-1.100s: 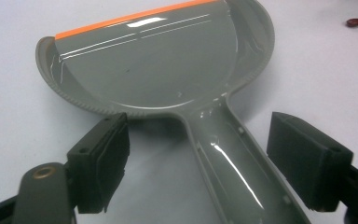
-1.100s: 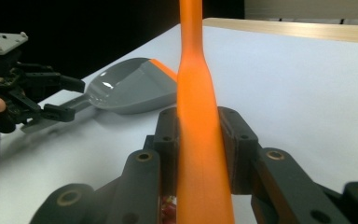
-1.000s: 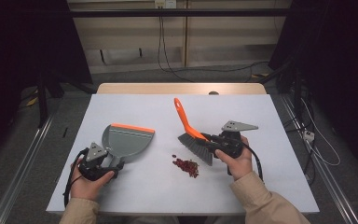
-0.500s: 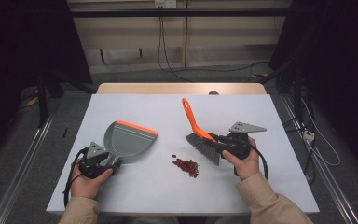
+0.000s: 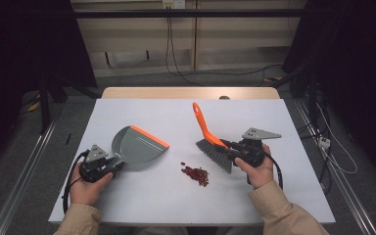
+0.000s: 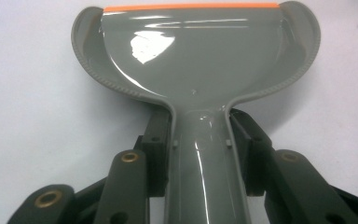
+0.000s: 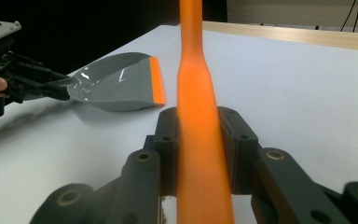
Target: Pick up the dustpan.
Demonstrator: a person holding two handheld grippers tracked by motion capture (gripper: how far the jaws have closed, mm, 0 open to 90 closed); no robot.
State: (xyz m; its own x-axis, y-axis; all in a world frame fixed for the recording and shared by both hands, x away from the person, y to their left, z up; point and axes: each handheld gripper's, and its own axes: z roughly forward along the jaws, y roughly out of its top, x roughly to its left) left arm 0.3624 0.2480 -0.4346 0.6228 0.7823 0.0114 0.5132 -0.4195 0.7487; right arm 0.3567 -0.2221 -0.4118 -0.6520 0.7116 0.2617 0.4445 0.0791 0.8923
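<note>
From above, the left claw (image 5: 108, 165) grips the dustpan (image 5: 138, 147) by its handle, having just been closing on it; the right claw (image 5: 235, 152) clamps the brush (image 5: 211, 139), red crumbs (image 5: 196, 174) between them on the tabletop (image 5: 274, 122).

Left gripper view: the claw's pads (image 6: 158, 154) press the handle, the pan (image 6: 196, 56) straight ahead.

Right gripper view: the claw (image 7: 200, 149) pinches the orange handle (image 7: 198, 116).

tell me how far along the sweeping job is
Done: the right gripper is clamped on the brush. In hand: the left gripper has just been closing on the dustpan handle. Left: the red bits lie unswept on the table.
</note>
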